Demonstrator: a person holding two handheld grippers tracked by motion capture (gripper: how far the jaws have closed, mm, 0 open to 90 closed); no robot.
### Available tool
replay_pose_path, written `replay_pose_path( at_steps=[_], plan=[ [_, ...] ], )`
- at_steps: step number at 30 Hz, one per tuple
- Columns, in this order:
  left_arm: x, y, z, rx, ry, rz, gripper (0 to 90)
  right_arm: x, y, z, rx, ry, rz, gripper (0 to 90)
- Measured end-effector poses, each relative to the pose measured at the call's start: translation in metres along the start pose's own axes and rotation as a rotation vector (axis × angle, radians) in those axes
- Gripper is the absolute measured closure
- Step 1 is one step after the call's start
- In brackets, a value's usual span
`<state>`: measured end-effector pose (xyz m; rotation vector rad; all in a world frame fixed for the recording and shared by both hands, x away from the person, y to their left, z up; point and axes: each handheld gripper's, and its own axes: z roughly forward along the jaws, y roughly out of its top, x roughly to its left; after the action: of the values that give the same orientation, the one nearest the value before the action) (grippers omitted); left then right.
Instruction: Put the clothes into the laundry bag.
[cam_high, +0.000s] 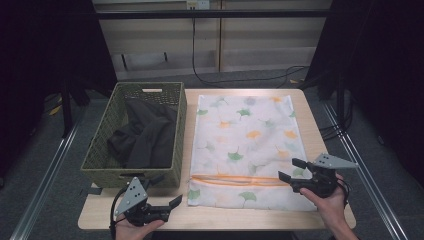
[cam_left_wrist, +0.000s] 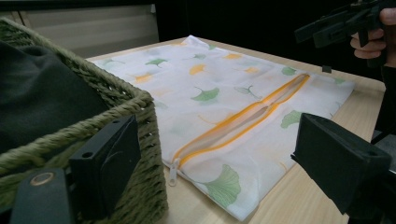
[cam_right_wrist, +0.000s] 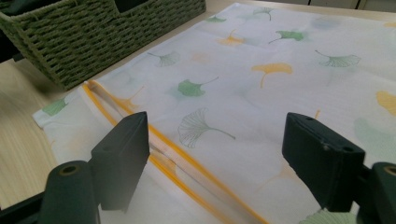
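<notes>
A white laundry bag (cam_high: 245, 145) printed with green and orange ginkgo leaves lies flat on the wooden table, its orange zipper (cam_high: 240, 179) running across the near end. The zipper (cam_left_wrist: 243, 123) is partly parted, with its pull (cam_left_wrist: 173, 173) at the end nearest the basket. A green woven basket (cam_high: 136, 132) holding dark clothes (cam_high: 142, 137) stands left of the bag. My left gripper (cam_high: 169, 198) hovers open at the table's near left, in front of the basket. My right gripper (cam_high: 291, 169) is open over the bag's near right corner, above the zipper (cam_right_wrist: 182, 161).
The wooden table (cam_high: 200, 215) has bare strips along its near edge and right side. Cables (cam_high: 240, 77) trail on the floor behind the table, beside wall panels. Metal rails (cam_high: 45, 175) run along both sides.
</notes>
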<state>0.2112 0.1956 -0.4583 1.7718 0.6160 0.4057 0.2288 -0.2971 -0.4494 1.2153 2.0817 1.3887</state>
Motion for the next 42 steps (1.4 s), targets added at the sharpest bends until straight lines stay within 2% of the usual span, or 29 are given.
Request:
replay_pose_path(
  at_steps=[2, 3, 4, 6, 7, 8, 9, 11, 14, 16, 17, 18, 20, 23, 26, 27, 30, 31, 32, 33, 35, 36, 42],
  plan=[
    [-0.001, 0.0, 0.001, 0.001, -0.005, 0.004, 14.7, 0.001, 0.0, 0.001, 0.011, 0.0, -0.004, 23.9],
    [-0.002, 0.001, 0.001, 0.013, 0.002, 0.023, 14.7, 0.001, 0.0, 0.003, 0.019, 0.005, -0.013, 25.5],
    [-0.002, 0.002, 0.002, 0.0, 0.001, 0.011, 14.8, 0.002, 0.0, 0.007, 0.037, 0.039, -0.024, 30.4],
    [0.0, 0.001, 0.002, 0.013, -0.001, -0.006, 14.8, 0.003, 0.0, 0.01, 0.049, 0.056, -0.028, 31.0],
    [0.0, 0.001, 0.002, 0.013, -0.001, -0.006, 14.6, 0.003, 0.0, 0.01, 0.049, 0.056, -0.028, 31.0],
    [0.0, 0.001, 0.001, 0.018, -0.001, -0.004, 14.4, 0.005, 0.0, 0.013, 0.06, 0.078, -0.033, 37.0],
    [0.0, 0.001, 0.001, 0.018, -0.001, -0.004, 14.4, 0.005, 0.0, 0.013, 0.06, 0.078, -0.033, 37.0],
    [0.0, 0.001, 0.001, 0.031, 0.009, 0.017, 14.8, 0.007, 0.003, 0.02, 0.069, 0.103, -0.048, 39.6],
    [0.0, 0.002, 0.0, 0.022, 0.012, 0.006, 14.8, 0.008, 0.008, 0.026, 0.064, 0.125, -0.055, 43.9],
    [0.001, 0.002, -0.001, 0.023, 0.02, 0.004, 14.8, 0.012, 0.016, 0.037, 0.074, 0.157, -0.059, 44.0],
    [0.002, 0.002, -0.002, 0.022, 0.014, 0.005, 14.8, 0.012, 0.016, 0.037, 0.074, 0.157, -0.059, 44.0],
    [0.003, 0.001, -0.002, 0.025, 0.015, 0.0, 14.8, 0.015, 0.019, 0.046, 0.109, 0.173, -0.077, 44.8],
    [0.004, 0.001, -0.003, 0.038, 0.02, 0.011, 14.8, 0.017, 0.021, 0.054, 0.145, 0.192, -0.082, 45.1],
    [0.008, 0.001, -0.006, 0.022, 0.033, -0.02, 15.1, 0.02, 0.029, 0.068, 0.192, 0.204, -0.111, 45.1],
    [0.009, 0.001, -0.007, 0.023, 0.044, -0.019, 15.1, 0.022, 0.034, 0.079, 0.217, 0.204, -0.131, 44.9],
    [0.009, 0.0, -0.007, 0.022, 0.04, -0.022, 15.1, 0.024, 0.04, 0.09, 0.247, 0.218, -0.137, 44.5],
    [0.009, 0.0, -0.008, 0.029, 0.037, -0.015, 15.1, 0.026, 0.045, 0.1, 0.261, 0.224, -0.152, 44.4],
    [0.008, 0.001, -0.008, 0.023, 0.033, -0.022, 15.1, 0.028, 0.049, 0.11, 0.281, 0.233, -0.16, 45.2],
    [0.007, 0.001, -0.007, 0.016, 0.029, -0.026, 15.1, 0.029, 0.05, 0.114, 0.294, 0.231, -0.17, 46.6],
    [0.006, 0.001, -0.009, 0.027, 0.035, -0.003, 15.1, 0.03, 0.051, 0.118, 0.311, 0.236, -0.18, 47.3],
    [0.005, 0.001, -0.009, 0.029, 0.035, 0.002, 15.1, 0.031, 0.051, 0.121, 0.319, 0.236, -0.192, 47.4],
    [0.004, 0.001, -0.008, 0.032, 0.035, 0.008, 15.1, 0.036, 0.048, 0.131, 0.369, 0.258, -0.222, 48.8],
    [0.004, 0.0, -0.007, 0.041, 0.026, 0.003, 15.1, 0.042, 0.03, 0.139, 0.422, 0.278, -0.247, 48.9]
  ],
)
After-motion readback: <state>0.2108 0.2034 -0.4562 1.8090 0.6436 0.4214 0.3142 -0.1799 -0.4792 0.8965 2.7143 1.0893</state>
